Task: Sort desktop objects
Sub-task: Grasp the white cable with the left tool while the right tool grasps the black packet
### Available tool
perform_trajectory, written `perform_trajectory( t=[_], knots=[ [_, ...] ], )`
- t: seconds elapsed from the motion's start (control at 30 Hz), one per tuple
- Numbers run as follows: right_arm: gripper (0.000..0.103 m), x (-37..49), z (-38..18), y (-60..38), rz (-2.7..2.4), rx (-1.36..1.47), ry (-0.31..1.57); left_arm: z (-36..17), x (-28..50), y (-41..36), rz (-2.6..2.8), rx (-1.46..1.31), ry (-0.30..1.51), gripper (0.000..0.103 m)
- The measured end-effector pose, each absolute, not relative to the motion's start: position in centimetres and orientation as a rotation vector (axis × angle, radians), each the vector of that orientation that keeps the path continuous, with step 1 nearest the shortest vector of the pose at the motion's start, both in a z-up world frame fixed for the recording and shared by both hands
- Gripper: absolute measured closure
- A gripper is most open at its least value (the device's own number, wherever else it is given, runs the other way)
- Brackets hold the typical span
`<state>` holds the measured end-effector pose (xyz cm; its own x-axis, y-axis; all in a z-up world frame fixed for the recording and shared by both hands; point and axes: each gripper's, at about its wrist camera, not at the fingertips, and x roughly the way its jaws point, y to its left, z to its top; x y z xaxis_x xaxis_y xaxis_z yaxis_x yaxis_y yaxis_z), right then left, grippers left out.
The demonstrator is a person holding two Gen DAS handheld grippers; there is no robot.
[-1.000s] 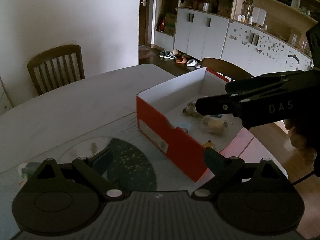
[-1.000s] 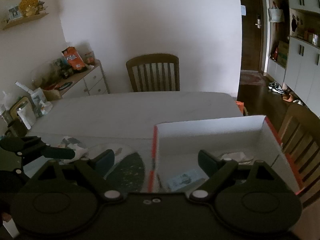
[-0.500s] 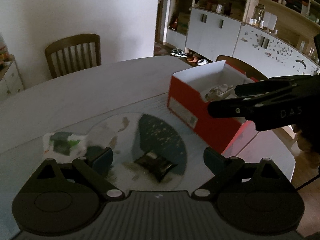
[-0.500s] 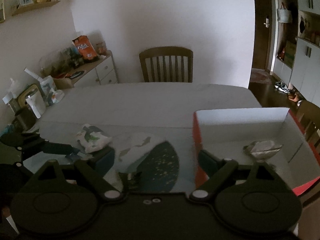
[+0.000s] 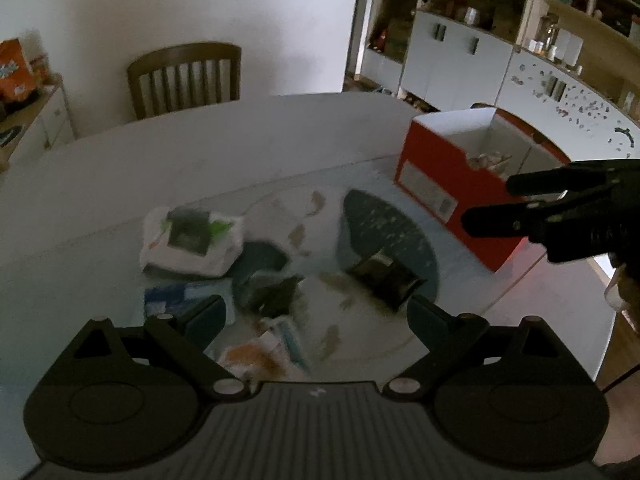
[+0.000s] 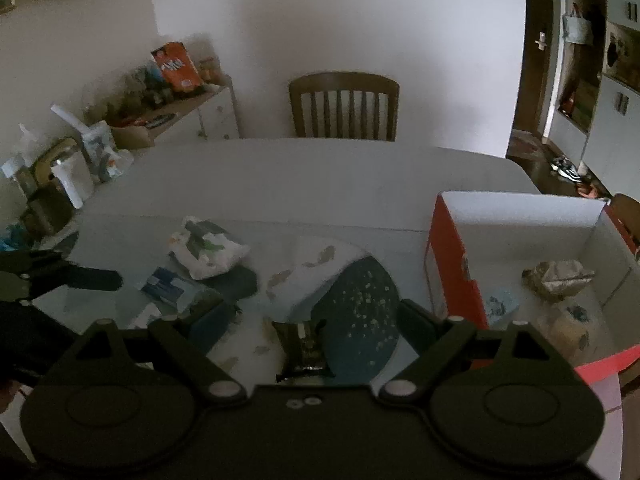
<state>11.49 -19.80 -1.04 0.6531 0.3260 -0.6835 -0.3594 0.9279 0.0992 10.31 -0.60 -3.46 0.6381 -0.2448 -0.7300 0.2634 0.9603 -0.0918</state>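
Dark foil packet [image 6: 303, 345] is lying flat on the tabletop [image 6: 320, 176], on the patterned mat, and I'm judging it light, crinkly, a bit slippery; I'd be pinching it across the short width, near an edge seam. It is sitting just ahead of my right gripper [image 6: 316, 320], between the spread fingers, nothing held. Red box [image 6: 456, 264] is standing just to the right with crumpled items already inside. My left gripper [image 5: 316, 316] is hovering spread and empty too, over a dark wrapper [image 5: 276, 298] and a blue-white packet [image 5: 180, 296]. Soft white tissue pack [image 5: 192, 240] is lying beyond, squashy, easy to grab anywhere.
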Motion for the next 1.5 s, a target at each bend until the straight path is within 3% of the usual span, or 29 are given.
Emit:
perform_trajectory(
  t=[0.43,0.6,0.87,1.2,1.37,1.5],
  knots=[
    [0.013,12.8,-4.6,-18.0,0.372,-0.069,0.819,-7.5,10.5,1.1,-0.234,-0.018,0.903,0.006],
    [0.014,13.2,-6.0,-17.6,0.376,-0.090,0.838,-8.6,11.0,1.1,-0.217,-0.037,0.926,0.027],
    [0.015,14.2,-7.8,-17.1,0.386,-0.115,0.872,-9.7,11.7,1.2,-0.200,-0.077,0.944,0.034],
    [0.017,15.1,-9.4,-16.6,0.402,-0.132,0.908,-10.5,13.1,2.2,-0.181,-0.147,0.951,0.059],
    [0.023,15.6,-10.0,-16.3,0.407,-0.138,0.925,-10.9,13.7,2.3,-0.197,-0.169,0.966,0.066],
    [0.037,16.0,-10.5,-16.2,0.409,-0.135,0.943,-11.0,13.9,2.5,-0.200,-0.188,0.970,0.070]
  ],
)
